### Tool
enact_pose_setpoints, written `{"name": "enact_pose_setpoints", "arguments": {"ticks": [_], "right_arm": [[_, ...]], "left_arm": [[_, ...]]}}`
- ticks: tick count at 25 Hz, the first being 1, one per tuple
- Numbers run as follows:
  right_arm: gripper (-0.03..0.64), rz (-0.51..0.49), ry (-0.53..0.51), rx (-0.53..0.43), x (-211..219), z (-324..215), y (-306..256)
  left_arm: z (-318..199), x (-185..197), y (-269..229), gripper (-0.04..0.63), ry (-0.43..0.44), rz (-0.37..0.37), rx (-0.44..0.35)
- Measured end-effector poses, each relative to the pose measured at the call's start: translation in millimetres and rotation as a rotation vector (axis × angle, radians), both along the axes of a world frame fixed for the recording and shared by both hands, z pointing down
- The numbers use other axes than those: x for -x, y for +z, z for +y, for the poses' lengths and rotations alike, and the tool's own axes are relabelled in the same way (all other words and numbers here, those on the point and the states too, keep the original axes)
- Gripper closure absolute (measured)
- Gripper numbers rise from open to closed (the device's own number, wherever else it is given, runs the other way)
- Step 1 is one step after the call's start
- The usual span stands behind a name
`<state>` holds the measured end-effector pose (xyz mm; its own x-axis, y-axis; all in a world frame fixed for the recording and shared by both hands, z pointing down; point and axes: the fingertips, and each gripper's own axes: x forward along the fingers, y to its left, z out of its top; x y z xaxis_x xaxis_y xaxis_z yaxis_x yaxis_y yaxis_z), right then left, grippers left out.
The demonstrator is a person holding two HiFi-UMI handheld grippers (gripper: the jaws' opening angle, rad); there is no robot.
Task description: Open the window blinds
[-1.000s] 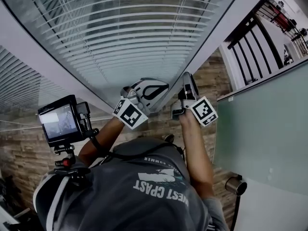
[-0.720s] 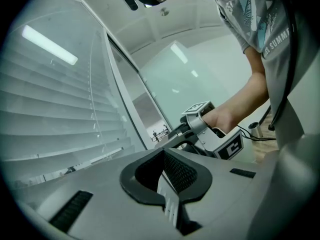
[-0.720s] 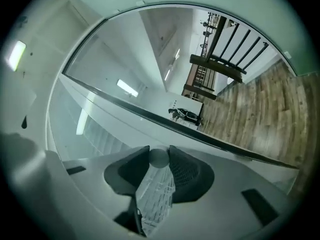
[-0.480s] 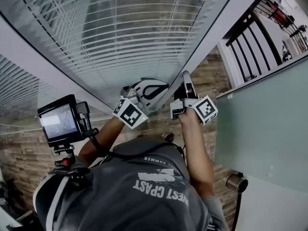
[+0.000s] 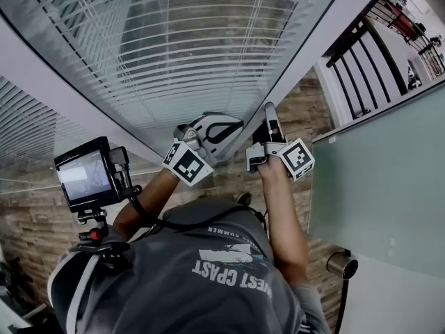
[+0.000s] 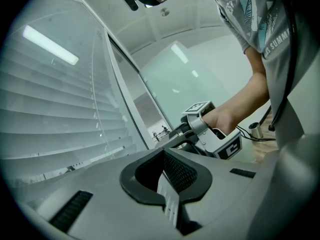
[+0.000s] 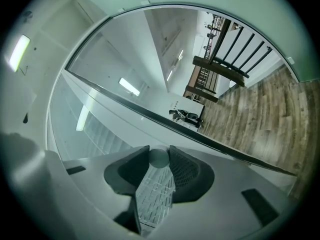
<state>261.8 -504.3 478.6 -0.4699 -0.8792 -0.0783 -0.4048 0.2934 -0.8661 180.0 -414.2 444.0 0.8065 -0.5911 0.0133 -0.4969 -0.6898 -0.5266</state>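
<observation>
Window blinds (image 5: 181, 54): fill the top of the head view, straight ahead of the person; pale level slats in close ranks; darker gaps show between the slats of the middle panel; judged partly tilted, not yet fully open.
Glass partition (image 5: 379, 186): frosted sheet on the person's right; well apart from the work.
Stone wall (image 5: 42, 221): rough courses below the window; nothing on it matters here.
Window frame (image 5: 299, 54): white bar running down the right edge of the blinds; both claws sit near its foot.
Left claw (image 5: 236, 125): jaws brought together with nothing between them; it lies just beside the right claw and is aimed across toward it; judged idle.
Right claw (image 5: 269, 111): jaws closed on a pale round rod at their tips, the pads touching it on both sides; aimed at the frame's lower end.
Tilt wand (image 7: 159, 158): my reading of that rod; it sits right between the right claw's jaws; only its round end shows in the right gripper view, and the head view does not show it clearly.
Deciding relation: the wand shows end-on, so its long axis seems to run along the line the right claw points; the right hand already has it, the left is merely near; the next move looks like a wrist roll about that line.
</observation>
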Motion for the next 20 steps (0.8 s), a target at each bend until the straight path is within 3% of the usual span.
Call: {"name": "enact_pose_setpoints", "arguments": {"ticks": [9, 11, 14, 20], "right_arm": [[0.497, 0.035, -0.027, -0.031, 6.5, -4.1, 2.8], [0.497, 0.091, -0.048, -0.044, 8.4, -4.9, 3.5], [0.497, 0.275, -0.068, -0.116, 13.5, -4.6, -0.3], [0.497, 0.765, -0.019, -0.285, 16.4, 1.6, -12.0]], "left_arm": [[0.1, 5.5, 7.8, 0.592, -0.01, -0.006, 0.005], [-0.2, 7.0, 7.6, 0.592, -0.012, -0.005, 0.002], [-0.4, 9.7, 8.4, 0.592, -0.018, -0.005, 0.001], [-0.3, 13.3, 11.8, 0.592, -0.025, -0.005, 0.004]]}}
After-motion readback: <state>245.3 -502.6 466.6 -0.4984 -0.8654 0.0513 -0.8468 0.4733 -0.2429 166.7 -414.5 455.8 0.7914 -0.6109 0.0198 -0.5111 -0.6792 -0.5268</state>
